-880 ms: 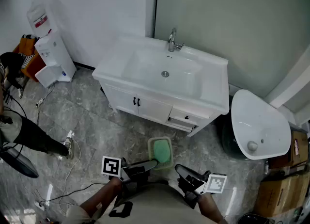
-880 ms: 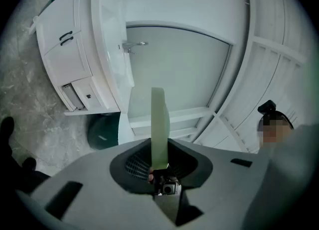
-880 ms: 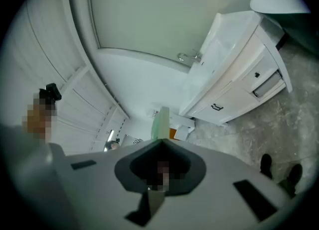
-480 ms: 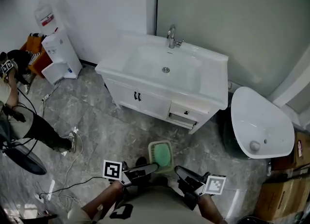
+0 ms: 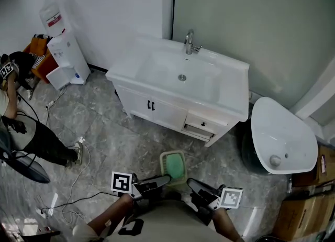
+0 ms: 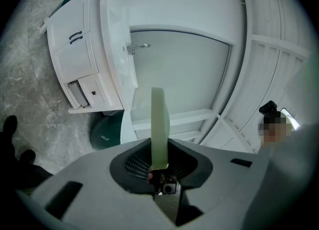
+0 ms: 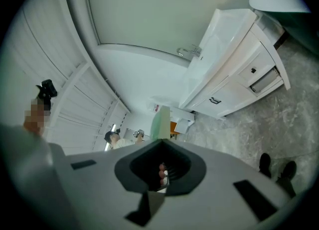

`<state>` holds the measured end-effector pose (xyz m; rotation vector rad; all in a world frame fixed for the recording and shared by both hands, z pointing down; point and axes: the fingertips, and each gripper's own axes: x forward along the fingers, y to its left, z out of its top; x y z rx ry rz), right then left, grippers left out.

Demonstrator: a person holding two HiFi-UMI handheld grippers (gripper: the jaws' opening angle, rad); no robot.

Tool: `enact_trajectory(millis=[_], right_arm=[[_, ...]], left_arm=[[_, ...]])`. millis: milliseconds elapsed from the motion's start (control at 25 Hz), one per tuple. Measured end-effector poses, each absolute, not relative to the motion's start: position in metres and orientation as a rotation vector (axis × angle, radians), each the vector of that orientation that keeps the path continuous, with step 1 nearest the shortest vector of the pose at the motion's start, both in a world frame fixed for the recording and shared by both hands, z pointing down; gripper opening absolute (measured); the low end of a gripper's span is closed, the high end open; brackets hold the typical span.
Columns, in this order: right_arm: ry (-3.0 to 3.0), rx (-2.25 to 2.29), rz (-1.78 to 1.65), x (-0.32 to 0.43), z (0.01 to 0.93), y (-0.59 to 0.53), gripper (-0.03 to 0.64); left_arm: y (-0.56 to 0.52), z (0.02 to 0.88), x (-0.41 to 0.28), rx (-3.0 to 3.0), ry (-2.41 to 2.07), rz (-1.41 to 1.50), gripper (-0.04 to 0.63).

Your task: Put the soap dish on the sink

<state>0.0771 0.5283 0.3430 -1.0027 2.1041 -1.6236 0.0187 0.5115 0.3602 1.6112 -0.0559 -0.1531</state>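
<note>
The sink [image 5: 230, 91] stands ahead at the wall, with the tap [image 5: 189, 42] at its back edge. A water cooler [image 5: 60, 47] stands left of it, in the corner. A big basin [image 5: 282, 136] sits to its right. The soap dish [image 5: 174, 165] is in front of the sink, above the floor, between the jaws of the left gripper [image 5: 163, 178]. The right gripper [image 5: 192, 183] is just beside the dish, maybe touching it.

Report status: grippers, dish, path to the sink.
Left gripper shut on dish. Right gripper beside it, jaws unclear. Dish over floor, short of sink. Nothing seen in the way.
</note>
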Motion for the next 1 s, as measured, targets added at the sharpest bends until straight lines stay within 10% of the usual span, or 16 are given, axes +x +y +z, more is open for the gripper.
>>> enact_trajectory(millis=[1000], right_arm=[[2.242, -1.017, -1.655, -0.003, 0.354, 0.413, 0.011]], left_arm=[[0.398, 0.368, -0.060, 1.560, -0.077, -0.259, 0.086]])
